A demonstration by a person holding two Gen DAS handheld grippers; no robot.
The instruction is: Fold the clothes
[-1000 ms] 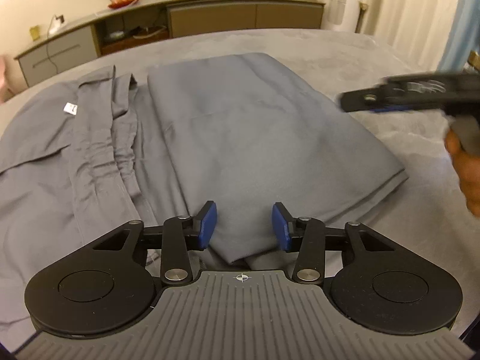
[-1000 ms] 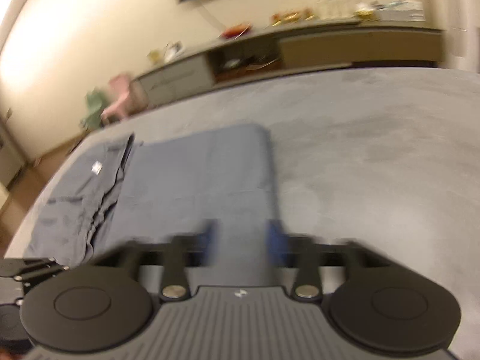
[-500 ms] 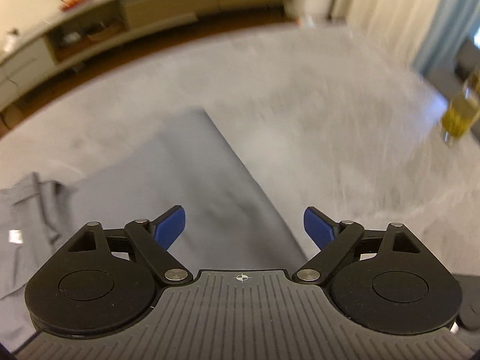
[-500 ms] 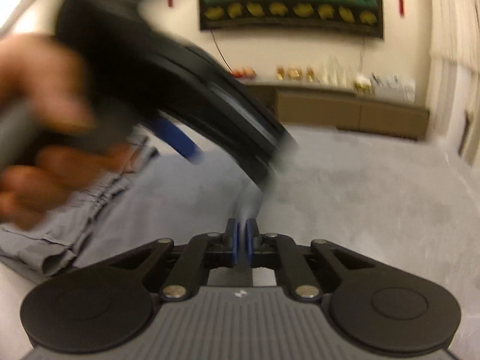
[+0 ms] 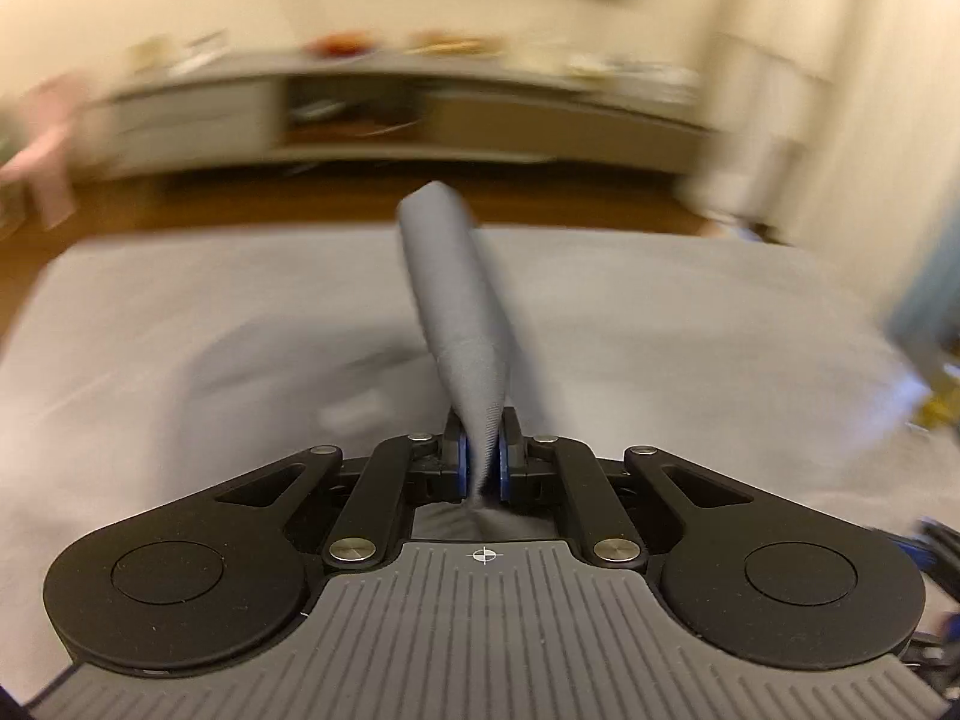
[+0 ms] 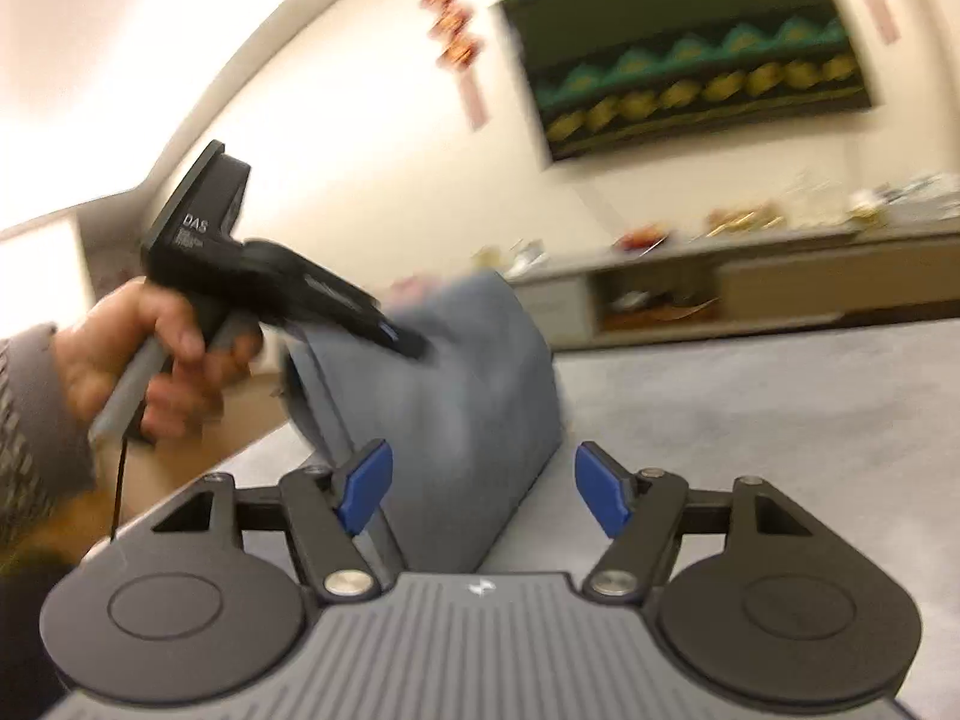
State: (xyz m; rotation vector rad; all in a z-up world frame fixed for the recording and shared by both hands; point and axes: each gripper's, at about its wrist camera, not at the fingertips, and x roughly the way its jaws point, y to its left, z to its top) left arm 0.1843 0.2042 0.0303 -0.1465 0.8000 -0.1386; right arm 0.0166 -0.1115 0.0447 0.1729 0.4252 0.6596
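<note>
- The left claw [image 5: 482,461] is clenched on a fold of the soft blue-grey woven cloth garment [image 5: 462,312]; its blue pads [image 5: 461,461] pinch the fabric from both sides, and a narrow ridge of cloth rises away from them.
- In the right wrist view, the same left claw [image 6: 403,341], held by the person's hand [image 6: 162,354] with a knitted grey sleeve [image 6: 30,420] at the wrist, holds the garment's top edge up off the surface, so the cloth hangs in a draped arch.
- The right claw [image 6: 480,489] grips nothing. Its jaws are opening, and the lower part of the hanging garment stands between them with no pad pressing on it.
- The garment's lower edge rests on the wide pale grey plush-covered bench [image 5: 690,324], which spreads out on all sides.
- Handling, as a judgement: the cloth looks light and limp. It sags wherever it is unsupported and holds no shape of its own, so one pinch leaves the rest swinging.
- It seems thin enough that several layers fit between the pads, and the weave is likely to grip rather than slip.
- The best hold for the right claw is probably the free edge or corner level with the left pinch, so the fold hangs taut between the two.
- Beyond the bench, a long low sideboard [image 6: 750,294] stands blurred against the cream wall.
</note>
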